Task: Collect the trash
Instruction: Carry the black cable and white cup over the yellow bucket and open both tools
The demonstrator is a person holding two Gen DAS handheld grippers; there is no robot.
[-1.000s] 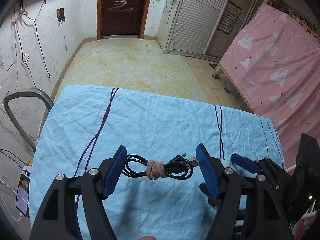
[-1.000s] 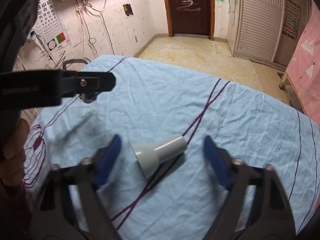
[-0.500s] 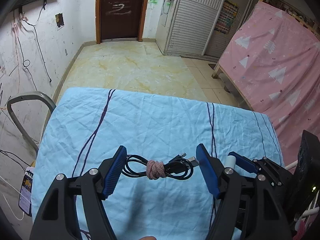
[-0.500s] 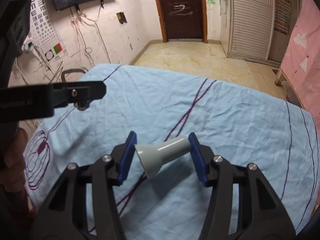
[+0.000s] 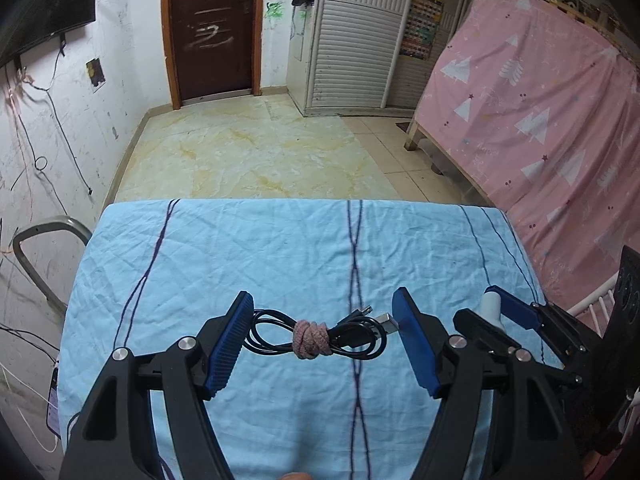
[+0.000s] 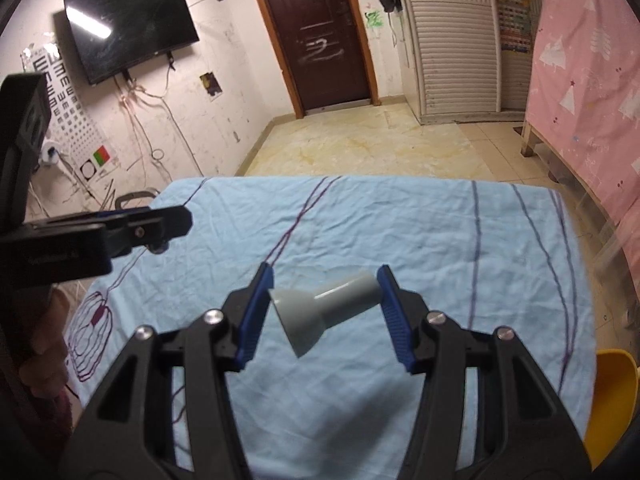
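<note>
A coiled black USB cable (image 5: 352, 340), tied with a pink band (image 5: 310, 339), hangs between the blue pads of my left gripper (image 5: 322, 302). The pads press on its loop and its plug, and it is off the blue cloth (image 5: 280, 248). In the right wrist view my right gripper (image 6: 325, 276) is shut on a grey funnel-shaped plastic piece (image 6: 320, 312), held above the cloth with its shadow below. Each gripper shows in the other's view: the right gripper (image 5: 508, 312) at the right, the left gripper (image 6: 160, 224) at the left.
The blue cloth covers a table whose far edge meets a tiled floor (image 5: 256, 152). A pink-covered bed (image 5: 540, 120) stands to the right. A metal chair frame (image 5: 40, 240) is at the left. Something yellow (image 6: 612, 392) sits low at the right, beside the table.
The right jaws closed on the grey funnel piece and lifted it off the cloth. The left gripper kept hold of the cable, and both hands rose and shifted over the table.
</note>
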